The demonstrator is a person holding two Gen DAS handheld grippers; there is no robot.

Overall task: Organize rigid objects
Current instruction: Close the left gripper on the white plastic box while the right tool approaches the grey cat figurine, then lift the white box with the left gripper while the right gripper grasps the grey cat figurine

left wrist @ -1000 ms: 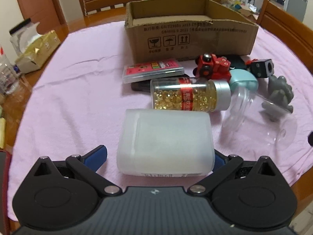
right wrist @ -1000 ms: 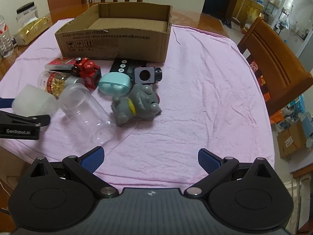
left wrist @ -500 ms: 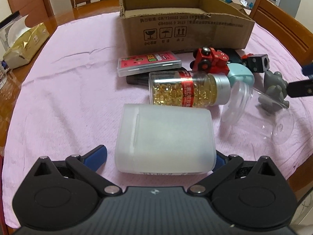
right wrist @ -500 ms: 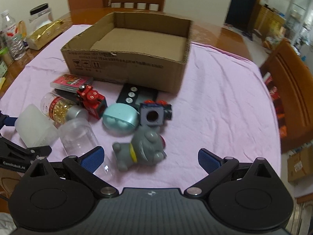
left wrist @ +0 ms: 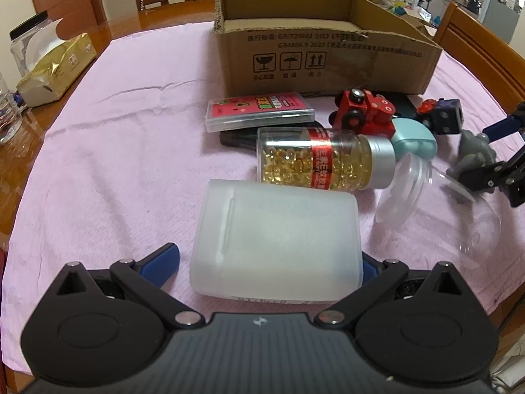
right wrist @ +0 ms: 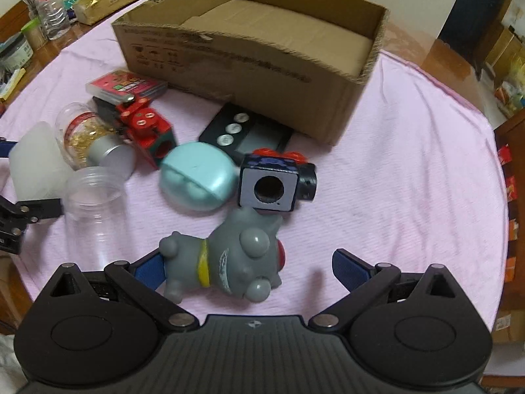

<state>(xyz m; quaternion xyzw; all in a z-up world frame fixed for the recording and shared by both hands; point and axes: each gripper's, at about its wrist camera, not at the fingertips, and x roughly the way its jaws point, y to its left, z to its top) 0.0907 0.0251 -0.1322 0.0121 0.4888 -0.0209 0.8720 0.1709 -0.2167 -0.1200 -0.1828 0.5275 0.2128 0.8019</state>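
Right gripper (right wrist: 249,267) has advanced, now open around grey rubber animal toy (right wrist: 229,259). Left gripper (left wrist: 267,261) brackets frosted white plastic box (left wrist: 277,243); grip unclear. Brown cardboard box (right wrist: 249,49) empty; nothing sorted.

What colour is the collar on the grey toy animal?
Yellow: the grey toy animal wears a yellow collar, clearest in the right wrist view.

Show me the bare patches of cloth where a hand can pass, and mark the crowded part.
Bare pink cloth lies between the tissue pack and the card case. More lies right of the cardboard box and the dark cube, out to the table's edge. Crowded: the strip before the box, from the capsule bottle to the gray toy.
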